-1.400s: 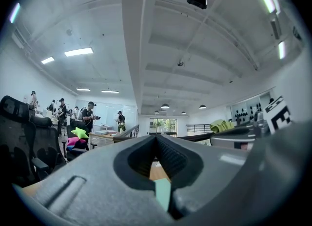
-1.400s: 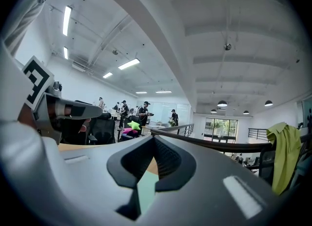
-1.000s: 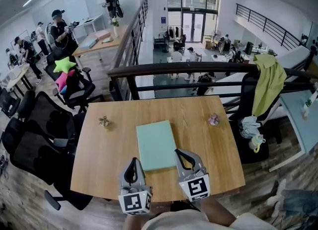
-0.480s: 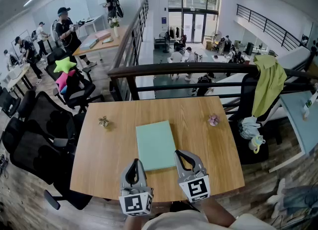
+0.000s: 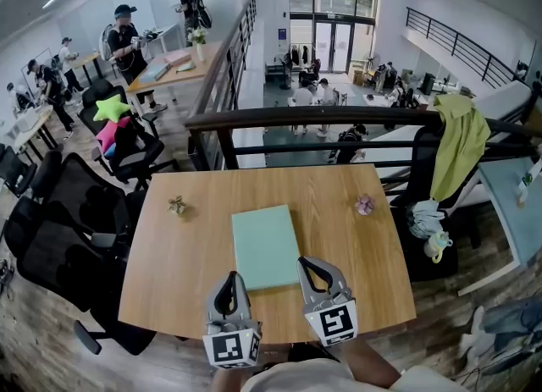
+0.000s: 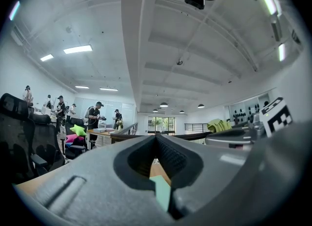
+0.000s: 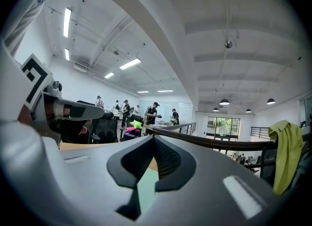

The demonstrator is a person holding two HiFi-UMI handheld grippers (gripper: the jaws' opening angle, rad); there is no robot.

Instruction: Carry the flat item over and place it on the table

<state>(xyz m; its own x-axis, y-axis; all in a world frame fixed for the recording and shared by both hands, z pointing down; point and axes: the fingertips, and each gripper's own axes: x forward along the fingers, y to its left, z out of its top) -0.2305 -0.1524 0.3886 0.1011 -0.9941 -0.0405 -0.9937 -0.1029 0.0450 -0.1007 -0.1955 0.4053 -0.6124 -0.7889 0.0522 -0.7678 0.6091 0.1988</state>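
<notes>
Mint-green flat item (image 5: 265, 246) lies on the wooden tabletop (image 5: 174, 255). Left gripper (image 5: 227, 274) sits at its 7 o'clock, right gripper (image 5: 306, 260) at 5 o'clock, both jaws clenched on nothing.

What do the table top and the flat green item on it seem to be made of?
Table top: probably wood or wood-look laminate; light brown with fine grain lines and a smooth, matte finish.
Flat green item: pale mint, plain and matte, with straight edges; perhaps foam board or a plastic sheet, I cannot tell which.
</notes>
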